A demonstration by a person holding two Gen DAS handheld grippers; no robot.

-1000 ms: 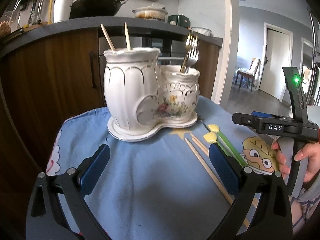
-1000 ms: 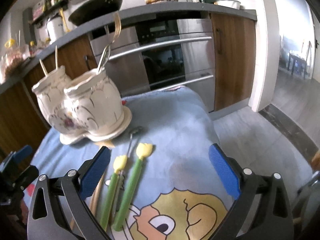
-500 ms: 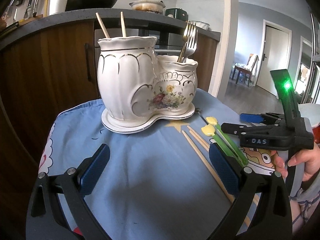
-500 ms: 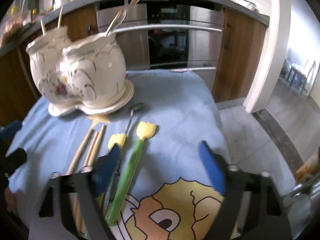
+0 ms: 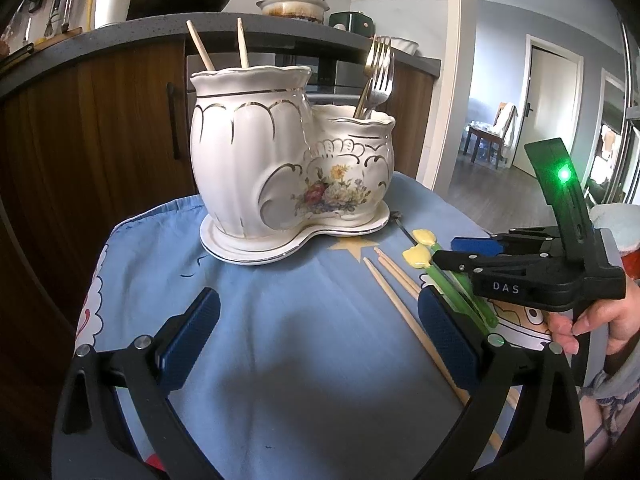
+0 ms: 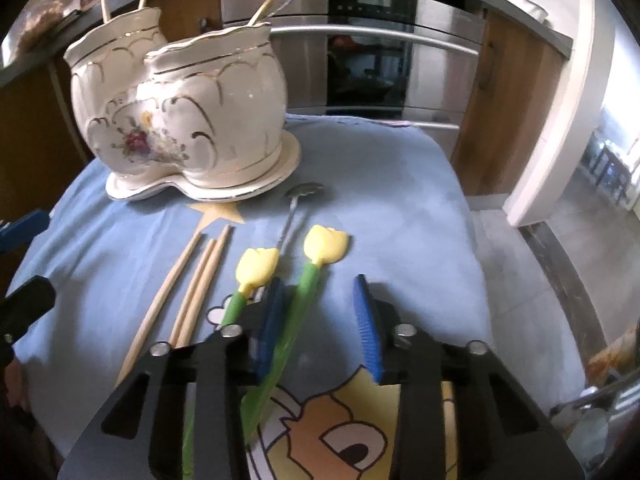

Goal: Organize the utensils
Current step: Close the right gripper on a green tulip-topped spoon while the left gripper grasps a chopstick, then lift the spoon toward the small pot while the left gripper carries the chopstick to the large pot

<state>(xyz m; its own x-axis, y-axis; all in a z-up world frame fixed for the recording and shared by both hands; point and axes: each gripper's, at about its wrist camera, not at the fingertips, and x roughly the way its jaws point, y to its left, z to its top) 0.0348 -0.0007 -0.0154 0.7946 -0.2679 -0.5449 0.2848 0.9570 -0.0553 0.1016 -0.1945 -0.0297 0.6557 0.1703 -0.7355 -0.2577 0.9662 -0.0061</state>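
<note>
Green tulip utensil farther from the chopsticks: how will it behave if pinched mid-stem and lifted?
Tulip utensil: thin translucent green stem, likely light plastic that may flex slightly. Its bulkier yellow head could make it pivot in a low grip. Glossy stem looks somewhat slippery; lying flat on the cloth, it probably won't roll.

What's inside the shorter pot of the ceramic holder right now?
Fork heads stick up from the shorter pot, gold and silver. Their handles are hidden behind its wall, so anything else inside can't be seen.
</note>
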